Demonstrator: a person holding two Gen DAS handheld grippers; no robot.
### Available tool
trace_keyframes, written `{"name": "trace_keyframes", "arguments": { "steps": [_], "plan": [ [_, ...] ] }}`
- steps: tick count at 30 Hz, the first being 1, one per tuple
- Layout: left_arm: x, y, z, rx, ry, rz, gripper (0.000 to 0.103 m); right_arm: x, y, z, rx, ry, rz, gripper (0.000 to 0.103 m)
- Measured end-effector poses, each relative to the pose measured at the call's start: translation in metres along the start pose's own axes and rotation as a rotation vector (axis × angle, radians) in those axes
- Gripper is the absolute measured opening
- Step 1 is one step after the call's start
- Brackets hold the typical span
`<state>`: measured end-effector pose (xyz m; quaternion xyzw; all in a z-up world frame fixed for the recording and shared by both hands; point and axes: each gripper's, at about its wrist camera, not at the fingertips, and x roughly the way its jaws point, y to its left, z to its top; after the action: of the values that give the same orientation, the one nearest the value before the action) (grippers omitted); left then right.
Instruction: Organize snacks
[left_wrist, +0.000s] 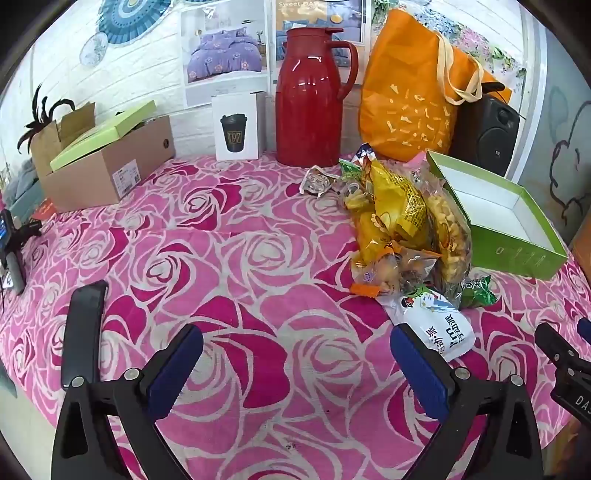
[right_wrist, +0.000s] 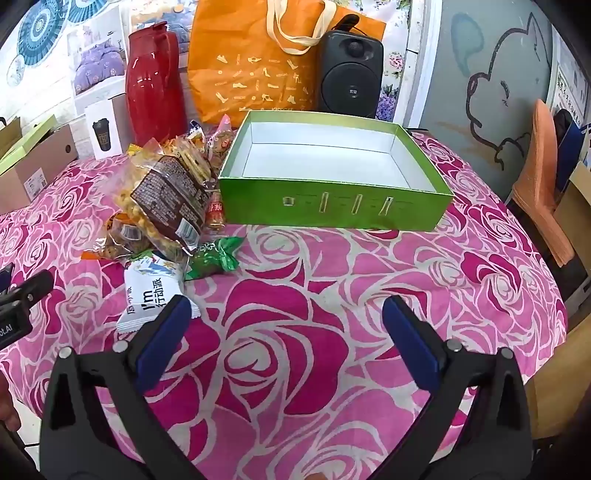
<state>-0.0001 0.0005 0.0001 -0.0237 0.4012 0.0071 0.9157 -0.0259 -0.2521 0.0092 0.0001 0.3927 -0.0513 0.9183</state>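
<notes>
Snacks heaped in 1 loose pile on the bench, touching the left wall of the green box, which stands open and holds nothing. Pile: big clear bag of puffed bits, yellow bags, small wrapped pieces. Nearest item is a white packet, flat on the rose-print cloth at the pile's front edge; a green packet lies just behind it.

Left claw wide open, holding nothing, low over the cloth, its right finger beside the white packet. Right claw also wide open, holding nothing, facing the box.

Step, as judged: start of sorting, nothing boxed yet. Next move likely calls for closing on the white packet's edge, lifting, then carrying it over the box wall.
</notes>
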Motion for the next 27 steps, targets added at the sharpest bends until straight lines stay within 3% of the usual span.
{"name": "trace_keyframes", "arguments": {
  "steps": [27],
  "plan": [
    [0.010,0.000,-0.003,0.003,0.015,0.010,0.103,0.009,0.002,-0.001,-0.005,0.024,0.003,0.103]
  ]
}}
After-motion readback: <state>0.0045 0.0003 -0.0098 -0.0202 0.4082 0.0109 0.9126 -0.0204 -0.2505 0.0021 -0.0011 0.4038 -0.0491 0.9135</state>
